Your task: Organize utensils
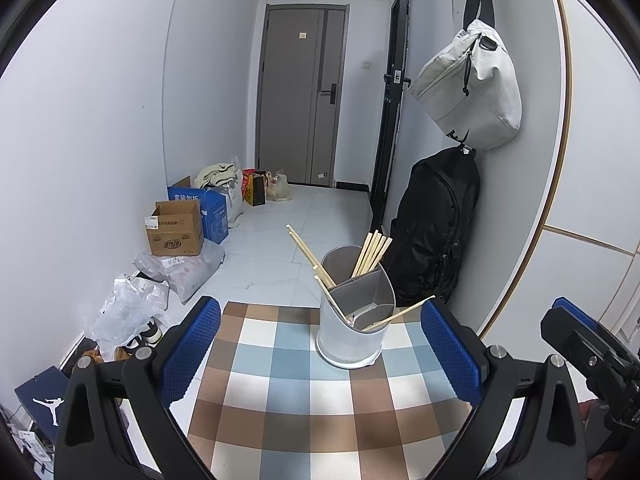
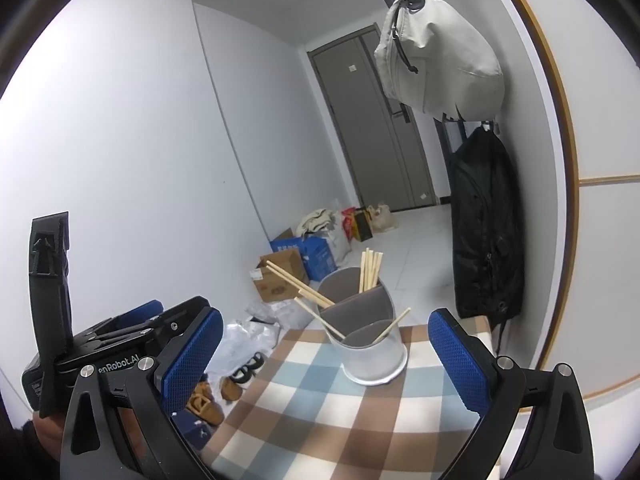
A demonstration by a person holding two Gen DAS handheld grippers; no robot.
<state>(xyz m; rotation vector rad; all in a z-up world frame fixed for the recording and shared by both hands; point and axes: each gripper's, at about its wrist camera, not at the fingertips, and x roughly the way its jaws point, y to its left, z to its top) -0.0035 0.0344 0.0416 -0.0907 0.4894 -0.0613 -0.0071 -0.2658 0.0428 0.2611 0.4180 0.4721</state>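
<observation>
Left gripper [image 1: 320, 344] and right gripper [image 2: 326, 354] are held wide apart, empty, above the checked tablecloth [image 1: 280, 408]. Beyond them, chopsticks [image 1: 374, 254] are seen standing and leaning in the divided utensil holder [image 1: 354, 316] at the table's far edge.

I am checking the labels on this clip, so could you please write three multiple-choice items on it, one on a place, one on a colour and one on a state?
1. Where does the utensil holder stand?
A. on the checked tablecloth
B. on the floor
C. in a cardboard box

2. What colour are the pads of the left gripper?
A. red
B. blue
C. yellow

3. In what state is the right gripper?
A. shut on a chopstick
B. shut on the holder
C. open, holding nothing

Answers:
1 A, its base rests on the cloth.
2 B, both textured pads are blue.
3 C, its fingers stand wide apart with only cloth and holder seen between them.
</observation>
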